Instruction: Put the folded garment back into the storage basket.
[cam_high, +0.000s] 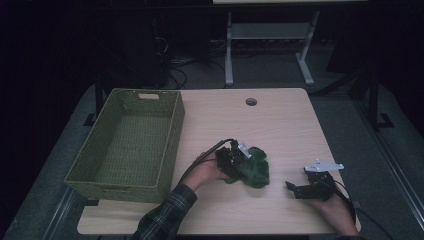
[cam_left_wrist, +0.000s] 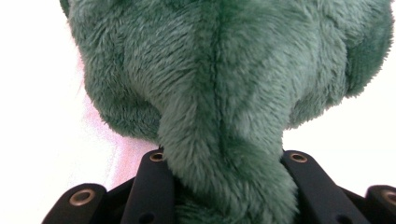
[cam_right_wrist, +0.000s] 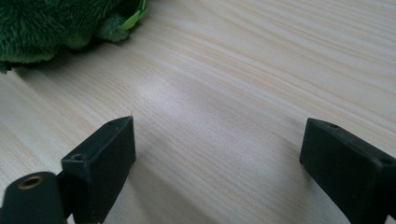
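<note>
Table: light wood top with a round hole near its far edge; it carries everything named below.
Basket: green woven box with a handle slot in its far wall, standing on the table's left part, well apart from the right gripper and near the left hand.
Plush toy: dark green and furry, lying on the table in the near middle, just right of the basket's near corner; in the left gripper view its fur bulges out between the two black jaws.
Left gripper: held by a hand in a plaid sleeve, set against the toy's left side; its jaws are pressed into a fold of the fur on both sides, so it is gripping the plush toy.
Right gripper: resting low on the table near the right edge, well apart from the toy; in the right gripper view its jaws stand wide with bare wood between them, holding nothing.
</note>
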